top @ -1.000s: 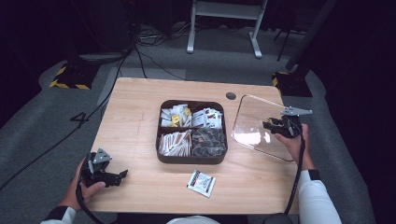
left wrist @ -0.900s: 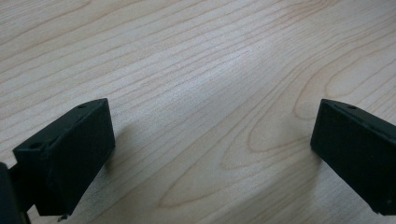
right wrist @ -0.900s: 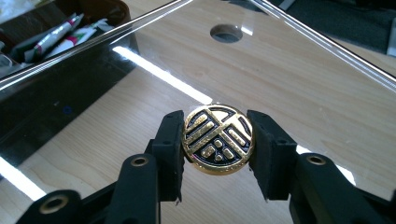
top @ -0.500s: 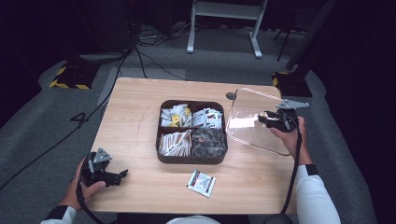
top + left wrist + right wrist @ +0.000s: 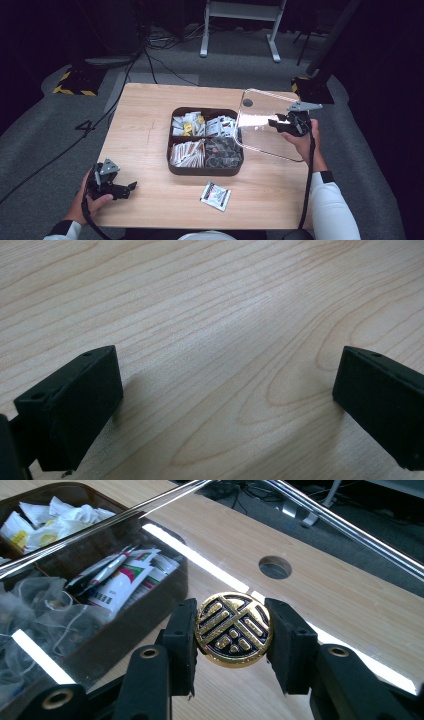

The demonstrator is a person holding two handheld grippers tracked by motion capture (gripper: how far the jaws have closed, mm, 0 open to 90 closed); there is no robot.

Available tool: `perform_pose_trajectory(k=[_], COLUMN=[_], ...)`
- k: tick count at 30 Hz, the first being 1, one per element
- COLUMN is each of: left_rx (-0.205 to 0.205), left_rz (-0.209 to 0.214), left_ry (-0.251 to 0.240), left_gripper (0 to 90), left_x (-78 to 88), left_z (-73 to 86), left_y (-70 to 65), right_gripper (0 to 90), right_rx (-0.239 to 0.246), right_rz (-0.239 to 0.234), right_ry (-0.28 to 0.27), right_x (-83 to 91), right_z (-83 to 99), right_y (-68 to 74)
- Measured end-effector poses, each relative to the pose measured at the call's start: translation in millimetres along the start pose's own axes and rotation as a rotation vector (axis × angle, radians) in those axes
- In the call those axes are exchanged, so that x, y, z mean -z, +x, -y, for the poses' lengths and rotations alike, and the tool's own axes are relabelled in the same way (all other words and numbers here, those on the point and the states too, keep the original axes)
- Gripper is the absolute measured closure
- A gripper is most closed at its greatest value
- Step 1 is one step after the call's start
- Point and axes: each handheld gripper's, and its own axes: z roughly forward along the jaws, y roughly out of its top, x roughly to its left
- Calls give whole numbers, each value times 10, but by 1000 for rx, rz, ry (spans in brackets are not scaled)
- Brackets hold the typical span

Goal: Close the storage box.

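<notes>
1. In the high view we see a pale wooden table [image 5: 150,125] on grey carpet [image 5: 45,150]; our right gripper [image 5: 280,123] holds a clear lid [image 5: 260,135] just right of the brown compartment tray [image 5: 206,172], and a sachet [image 5: 215,195] lies well to its left.
2. In the left gripper view, jaws stand apart over bare woodgrain.
3. In the right gripper view, jaws clamp the lid's gold knob [image 5: 233,629]; its emblem is unreadable.

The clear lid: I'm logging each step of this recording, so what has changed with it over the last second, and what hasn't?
The right gripper, shut on the gold knob of the clear lid, has lifted the lid and carried it left toward the brown box; its left edge now overhangs the box's right side. The left gripper stayed open on the table, and the loose sachet stayed put.
</notes>
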Motion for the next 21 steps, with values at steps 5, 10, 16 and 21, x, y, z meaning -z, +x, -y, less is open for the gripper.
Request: perform_pose_trajectory(k=[5,10,16,21], left_rx=[0,0,2,0], left_rz=[0,0,0,0], left_ry=[0,0,0,0], left_gripper=[0,0,0,0], left_x=[0,0,0,0], left_z=[0,0,0,0], left_y=[0,0,-1,0], right_gripper=[589,589,589,589], right_rx=[16,23,46,55], right_rz=[-10,-37,-62,-83], right_ry=[11,8,17,17], right_x=[-71,-145,-259,-349], right_z=[-107,-207,-312,-374], right_y=[110,211,370,481])
